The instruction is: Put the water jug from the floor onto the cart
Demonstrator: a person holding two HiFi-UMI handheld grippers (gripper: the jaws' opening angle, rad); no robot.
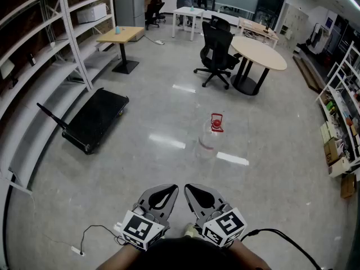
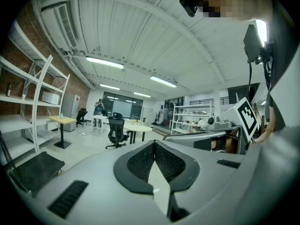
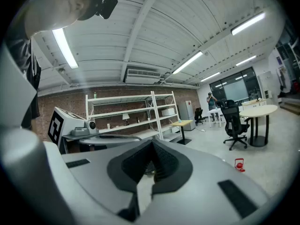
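White shelving [image 1: 50,49] lines the left edge of a polished office floor [image 1: 169,100], where a black flat cart [image 1: 98,117] sits just beside the racks, with a round table [image 1: 259,52] and a black office chair [image 1: 216,46] farther back. The clear water jug [image 1: 209,136] with its red cap stands on the open middle of the floor, well apart from the cart and to its right. Nearest the camera, the left gripper [image 1: 166,191] and right gripper [image 1: 197,191] are held side by side, each with fingers pressed together on nothing, far short of the jug.
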